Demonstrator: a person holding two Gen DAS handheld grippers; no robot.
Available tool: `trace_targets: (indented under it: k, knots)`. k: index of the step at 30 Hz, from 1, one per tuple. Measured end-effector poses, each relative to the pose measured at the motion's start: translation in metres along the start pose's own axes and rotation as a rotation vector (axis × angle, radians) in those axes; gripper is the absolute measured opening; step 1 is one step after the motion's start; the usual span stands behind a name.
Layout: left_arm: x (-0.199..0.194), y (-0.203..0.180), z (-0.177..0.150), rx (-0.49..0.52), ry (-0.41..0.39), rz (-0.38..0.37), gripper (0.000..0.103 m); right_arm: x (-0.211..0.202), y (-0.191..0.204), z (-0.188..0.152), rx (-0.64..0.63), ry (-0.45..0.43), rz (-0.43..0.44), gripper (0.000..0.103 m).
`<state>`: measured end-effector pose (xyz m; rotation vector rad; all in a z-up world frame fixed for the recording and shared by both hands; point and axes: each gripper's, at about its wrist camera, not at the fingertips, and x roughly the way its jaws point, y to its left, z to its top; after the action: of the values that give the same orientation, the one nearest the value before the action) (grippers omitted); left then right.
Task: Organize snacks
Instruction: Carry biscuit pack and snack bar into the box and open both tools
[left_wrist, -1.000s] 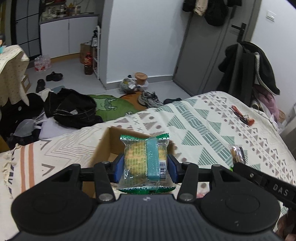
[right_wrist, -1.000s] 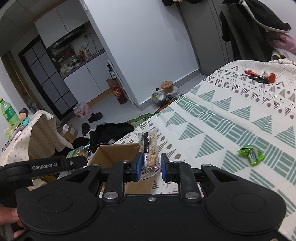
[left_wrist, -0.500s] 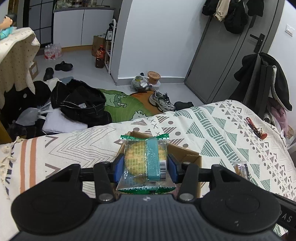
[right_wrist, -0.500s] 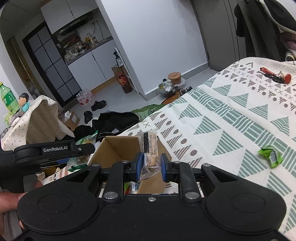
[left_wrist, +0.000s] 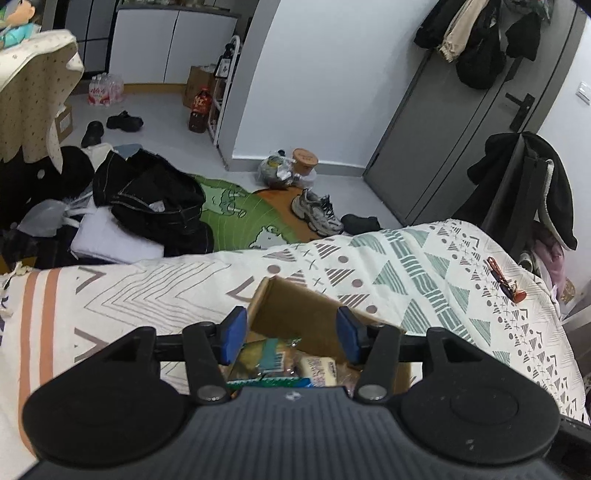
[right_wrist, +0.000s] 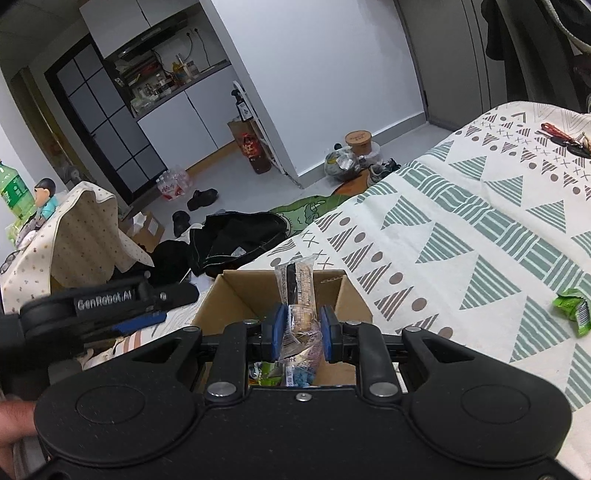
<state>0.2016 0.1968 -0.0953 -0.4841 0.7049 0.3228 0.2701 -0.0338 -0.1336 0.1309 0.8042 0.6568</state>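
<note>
1. Left gripper – jaws opening, blue pads spread wide with nothing pressed between them. The green-edged cake packet lies below the pads, already down inside the cardboard box, beside a pale wrapped snack.

2. Right gripper – pads pressed tight on a clear-wrapped biscuit stick. The stick stands nearly upright, long axis running up and away from the pads, its top end above the box's far wall in this view.

3. Key relation: in the right wrist view the box mouth sits directly under and just ahead of the right pads, with the packets inside visible below the stick's lower end. The stick therefore hangs over the opening, not over the bedspread.

4. Judgement: the right hand is placed to release; the stick would drop end-first and then tip over along its long axis onto the packets below. The left gripper, seen at the box's left edge from the right wrist camera, looks near enough that the two could crowd each other.

5. One more snack lies outside – a green packet on the bedspread, well off to the right of the box. The right hand is the nearer one for it.
</note>
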Motion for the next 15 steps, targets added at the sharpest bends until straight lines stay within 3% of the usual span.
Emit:
trace_targets:
  k: [6,8,10,15]
  knots:
    - [-0.001,0.008,-0.004,-0.011,0.028,-0.008,0.057,0.004,0.010,0.009,0.004,-0.014,0.012,0.023]
    - [-0.003,0.009,-0.005,-0.011,0.029,-0.013,0.058,0.003,0.011,0.012,0.013,-0.019,0.010,0.037]
    - [-0.004,0.009,-0.005,-0.011,0.031,-0.016,0.061,0.000,0.008,0.012,0.027,-0.020,-0.012,0.044]
    - [-0.009,0.008,-0.006,-0.002,0.025,-0.006,0.074,-0.015,-0.005,0.012,0.042,-0.014,-0.059,0.044]
